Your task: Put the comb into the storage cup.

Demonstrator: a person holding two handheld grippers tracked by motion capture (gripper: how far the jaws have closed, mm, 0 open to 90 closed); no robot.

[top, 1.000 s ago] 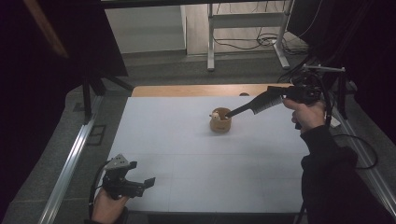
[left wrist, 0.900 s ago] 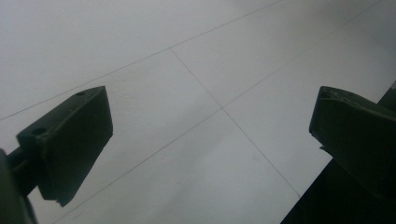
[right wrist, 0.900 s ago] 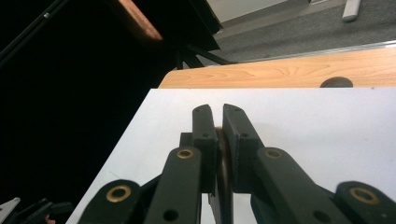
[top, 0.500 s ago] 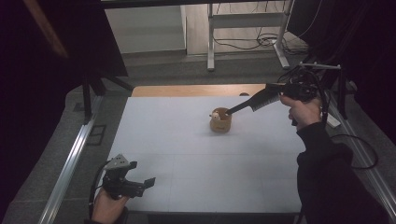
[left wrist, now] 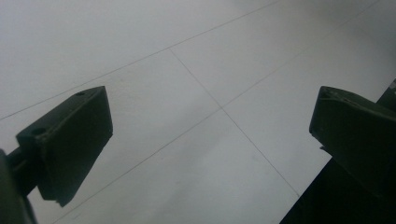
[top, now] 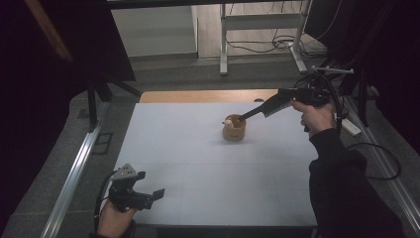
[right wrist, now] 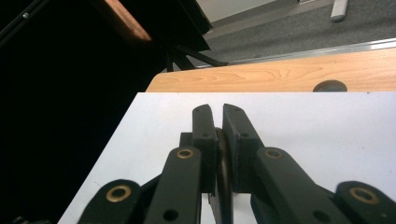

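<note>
Room: dim, grey floor, one metal rail along the left side, cables beyond the far edge.

One bench (top: pixel 208 183), white top scored with thin lines, a strip of bare wood along its far edge.

One small wooden cup (top: pixel 234 128), upright, on the far half of the bench, right of centre, well away from every edge. Something pale shows at its rim; what it is I cannot tell.

Two grippers, both mine.

My right gripper (top: pixel 241 118): held from the right edge, slanting down to the cup's rim. In the right gripper view its jaws are pressed together on a thin dark rim, seen edge-on between them.

My left gripper (top: pixel 157 193): at the near left corner, low over the bench, well apart from the cup. Jaws spread wide, bare bench between them.
</note>
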